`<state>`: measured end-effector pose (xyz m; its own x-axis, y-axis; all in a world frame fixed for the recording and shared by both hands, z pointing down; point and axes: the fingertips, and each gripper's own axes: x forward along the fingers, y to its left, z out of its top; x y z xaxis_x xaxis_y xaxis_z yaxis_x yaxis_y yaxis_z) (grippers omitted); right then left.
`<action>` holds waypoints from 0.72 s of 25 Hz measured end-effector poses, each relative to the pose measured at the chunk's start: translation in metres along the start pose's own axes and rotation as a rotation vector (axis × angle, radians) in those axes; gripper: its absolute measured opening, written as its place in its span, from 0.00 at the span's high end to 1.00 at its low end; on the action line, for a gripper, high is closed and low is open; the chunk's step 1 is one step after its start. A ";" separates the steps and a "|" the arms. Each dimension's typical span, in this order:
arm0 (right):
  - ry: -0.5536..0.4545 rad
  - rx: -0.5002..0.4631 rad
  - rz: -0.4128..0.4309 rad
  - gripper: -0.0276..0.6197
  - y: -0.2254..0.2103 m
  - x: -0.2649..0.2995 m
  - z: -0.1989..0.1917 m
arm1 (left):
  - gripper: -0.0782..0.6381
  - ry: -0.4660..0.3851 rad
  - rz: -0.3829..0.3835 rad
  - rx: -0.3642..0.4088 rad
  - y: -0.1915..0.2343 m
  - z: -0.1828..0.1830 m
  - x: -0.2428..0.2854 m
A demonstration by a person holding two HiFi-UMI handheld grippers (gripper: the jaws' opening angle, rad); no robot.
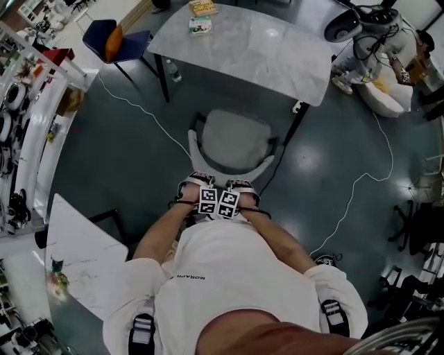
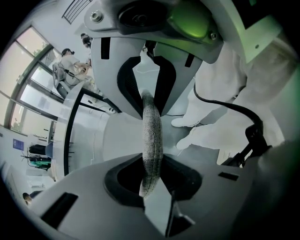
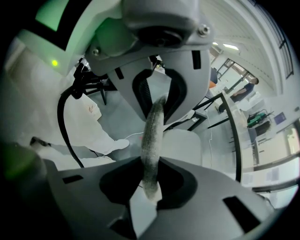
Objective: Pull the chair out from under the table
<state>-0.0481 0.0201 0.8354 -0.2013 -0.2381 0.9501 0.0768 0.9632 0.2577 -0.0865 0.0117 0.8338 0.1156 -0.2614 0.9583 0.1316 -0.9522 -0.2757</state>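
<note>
A grey fabric chair (image 1: 232,137) stands at the near edge of the grey marble table (image 1: 263,52), with its seat mostly out from under it. Its curved backrest (image 1: 266,167) faces me. In the head view my left gripper (image 1: 200,180) and right gripper (image 1: 242,182) sit side by side on the backrest's top edge, both pointing steeply down. In the left gripper view the woven backrest edge (image 2: 153,133) runs between the jaws of the left gripper (image 2: 151,140), clamped. The right gripper (image 3: 153,140) clamps the same edge (image 3: 153,131) in the right gripper view.
A blue chair with an orange cushion (image 1: 115,41) stands at the far left of the table. Books (image 1: 201,17) lie on the tabletop. A white table (image 1: 80,256) is close at my left. A white cable (image 1: 139,104) trails on the floor. A person (image 1: 388,62) sits at the far right.
</note>
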 end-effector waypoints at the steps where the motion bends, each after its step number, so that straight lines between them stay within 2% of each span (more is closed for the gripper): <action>1: 0.000 -0.001 -0.001 0.82 0.000 0.000 0.000 | 0.77 0.002 -0.006 -0.002 0.000 0.000 0.000; 6: 0.010 0.029 0.014 0.79 -0.003 -0.003 -0.001 | 0.76 0.008 -0.021 -0.023 0.002 0.001 -0.004; 11: 0.029 0.029 0.025 0.75 -0.008 -0.019 0.002 | 0.74 -0.026 -0.025 -0.087 0.004 0.002 -0.021; 15: 0.013 0.038 0.044 0.70 -0.014 -0.031 0.001 | 0.74 -0.041 -0.028 -0.070 0.009 0.007 -0.041; 16: 0.004 0.039 0.035 0.70 -0.018 -0.037 0.001 | 0.75 -0.053 -0.019 -0.076 0.014 0.009 -0.048; 18: -0.023 0.045 0.000 0.82 -0.032 -0.053 0.006 | 0.74 -0.085 -0.007 -0.117 0.025 0.014 -0.062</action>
<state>-0.0457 0.0030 0.7762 -0.2240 -0.2355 0.9457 0.0333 0.9679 0.2489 -0.0770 0.0060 0.7663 0.1986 -0.2449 0.9490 0.0177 -0.9672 -0.2533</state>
